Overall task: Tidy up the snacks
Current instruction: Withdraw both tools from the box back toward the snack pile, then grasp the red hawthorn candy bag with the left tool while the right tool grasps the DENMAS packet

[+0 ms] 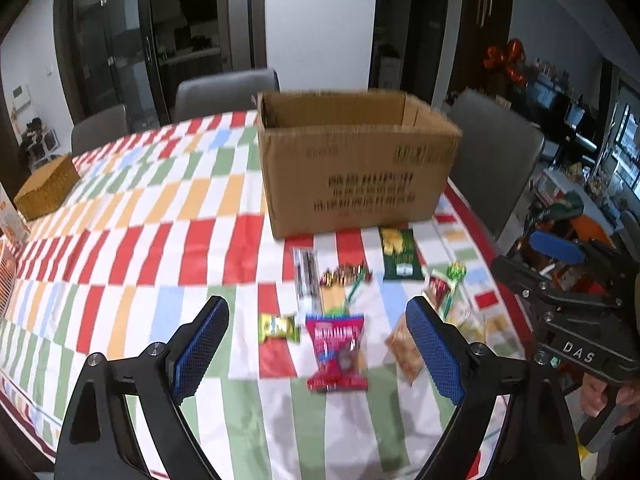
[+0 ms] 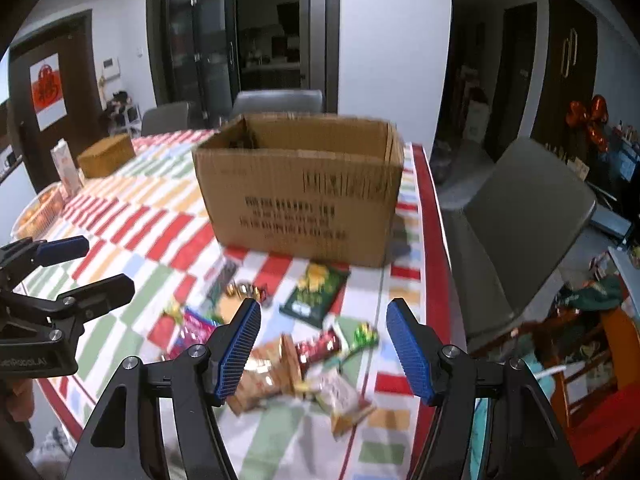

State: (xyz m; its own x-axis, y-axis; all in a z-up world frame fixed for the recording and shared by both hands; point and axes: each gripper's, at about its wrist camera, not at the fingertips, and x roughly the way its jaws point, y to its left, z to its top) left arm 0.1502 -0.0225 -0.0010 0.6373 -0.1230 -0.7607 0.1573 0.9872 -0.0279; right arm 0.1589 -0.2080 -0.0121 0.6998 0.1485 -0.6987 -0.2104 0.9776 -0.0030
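- Your left gripper point(image 1: 316, 344) hangs over the near edge of the table with its jaws spread wide and nothing between the blue pads point(image 1: 200, 344).
- Your right gripper point(image 2: 322, 346) is apart too, a little narrower, empty, its jaws over a heap of wrapped snacks.
- Just past your left gripper lies a red snack packet point(image 1: 337, 350), with a small yellow-green packet point(image 1: 279, 328) beside it on the left and a tan biscuit packet point(image 1: 404, 350) on the right.
- Under your right gripper sit the tan packets point(image 2: 264, 376), a red bar point(image 2: 320, 346) and a green-foil sweet point(image 2: 366, 336), touching or overlapping one another.
- Farther on, a dark green bag point(image 1: 400, 254) lies flat near the box, with a clear tube point(image 1: 306, 276) and a bundle of foil sticks point(image 1: 346, 274) to its left.
- The open cardboard box point(image 1: 356, 164) stands upright behind the snacks on the chequered tablecloth point(image 1: 160, 240).
- A small woven box point(image 1: 48, 186) sits well off to the left, and grey chairs point(image 1: 228, 94) stand beyond the table.
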